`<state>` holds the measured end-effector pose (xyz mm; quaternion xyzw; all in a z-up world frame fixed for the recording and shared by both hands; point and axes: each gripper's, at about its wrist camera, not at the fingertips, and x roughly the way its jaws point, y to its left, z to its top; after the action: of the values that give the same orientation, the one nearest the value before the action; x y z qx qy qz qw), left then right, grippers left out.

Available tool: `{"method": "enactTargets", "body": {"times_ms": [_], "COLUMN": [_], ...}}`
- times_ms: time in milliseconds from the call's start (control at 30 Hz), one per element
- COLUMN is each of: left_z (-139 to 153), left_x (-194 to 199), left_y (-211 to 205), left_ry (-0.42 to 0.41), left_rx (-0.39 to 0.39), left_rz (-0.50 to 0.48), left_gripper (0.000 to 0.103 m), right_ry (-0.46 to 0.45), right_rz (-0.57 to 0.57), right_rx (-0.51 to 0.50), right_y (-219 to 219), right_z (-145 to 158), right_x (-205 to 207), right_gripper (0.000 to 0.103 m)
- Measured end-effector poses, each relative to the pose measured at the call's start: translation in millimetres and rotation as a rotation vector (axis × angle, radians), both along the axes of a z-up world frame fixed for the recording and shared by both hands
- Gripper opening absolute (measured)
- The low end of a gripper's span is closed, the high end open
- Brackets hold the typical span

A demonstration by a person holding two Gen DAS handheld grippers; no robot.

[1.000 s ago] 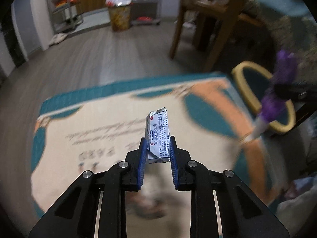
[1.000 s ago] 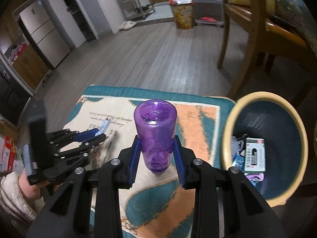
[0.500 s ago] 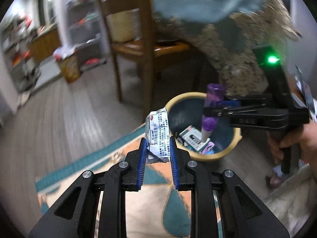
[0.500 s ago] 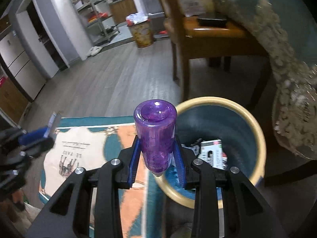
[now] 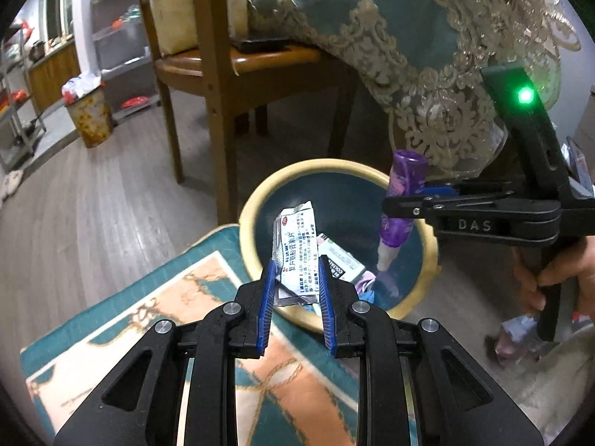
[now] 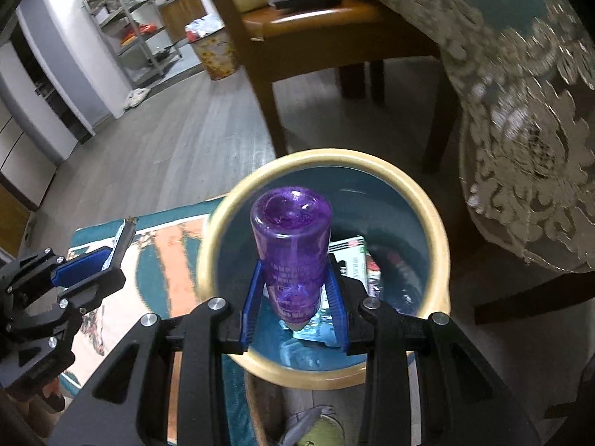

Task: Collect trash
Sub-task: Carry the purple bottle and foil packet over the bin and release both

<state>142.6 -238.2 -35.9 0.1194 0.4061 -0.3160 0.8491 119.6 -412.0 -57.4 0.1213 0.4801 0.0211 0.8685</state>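
My left gripper [image 5: 295,278] is shut on a silver foil packet [image 5: 297,249] printed with red and blue text, held upright at the near rim of the bin [image 5: 253,200]. The bin is round, blue inside with a yellow rim, and holds a white box [image 5: 340,260] and other scraps. My right gripper [image 6: 293,297] is shut on a purple bottle [image 6: 292,245], cap end down, directly over the bin [image 6: 435,230]. In the left wrist view the right gripper [image 5: 399,212] holds the bottle [image 5: 403,193] above the bin's far right side. The left gripper [image 6: 87,265] shows at the left of the right wrist view.
A teal and orange rug [image 5: 167,304] lies under my left gripper, touching the bin. A wooden chair [image 5: 215,70] stands just behind the bin. A lace-edged tablecloth [image 5: 438,74] hangs to the right. A patterned waste bin [image 5: 91,117] and metal shelves [image 6: 122,37] stand far back.
Both grippers have swung from over the rug towards the bin. The bottle now hangs over the bin's opening and the packet has reached its near rim. Both grips are unchanged.
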Motion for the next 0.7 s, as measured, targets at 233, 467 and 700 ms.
{"method": "enactTargets", "body": {"times_ms": [233,467,700], "left_z": [-32,-64,-59], "left_x": [19,36,40], "left_y": [-27,-37,-25], "left_ry": [0.021,0.034,0.026], "left_rx": [0.049,0.099,0.088], "left_rz": [0.005,0.051,0.083], "left_gripper": [0.024,0.042,0.054], "right_ry": [0.046,0.088,0.168], "right_rz": [-0.056,-0.055,-0.008], "right_rx": [0.006,0.025,0.011], "right_y": [-25,-23,-13], "right_z": [-15,-27,-45], "right_x": [0,7,19], "right_gripper": [0.032,0.032,0.032]}}
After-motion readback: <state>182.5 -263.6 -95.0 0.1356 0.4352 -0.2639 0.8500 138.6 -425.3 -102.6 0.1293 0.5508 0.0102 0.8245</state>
